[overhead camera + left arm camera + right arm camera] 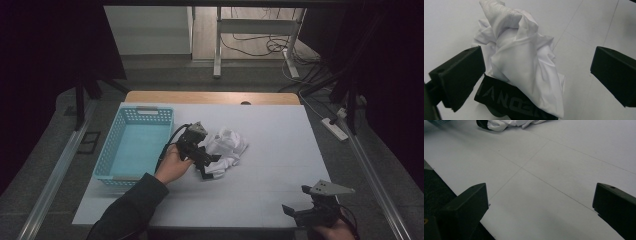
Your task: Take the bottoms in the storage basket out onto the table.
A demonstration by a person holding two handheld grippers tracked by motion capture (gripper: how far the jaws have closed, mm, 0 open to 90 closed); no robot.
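Left gripper view shows the left tool [536, 72] wide open around the crumpled white cloth [521, 57] on the worktop [270, 165], so I judge grasping comes next, closing before lifting toward the basket [132, 145], while the right tool [312, 212] waits open, empty.

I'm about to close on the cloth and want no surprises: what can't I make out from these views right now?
- White garment, left gripper view: its far end is cut off by the top edge; folds hide its shape.
- Black band, left gripper view: the lettering is mirrored, blurred and cut by the bottom edge.
- Blue basket, high view: the person's sleeve covers its near corner.
- Left tongs, high view: too small and dark to judge their grip.
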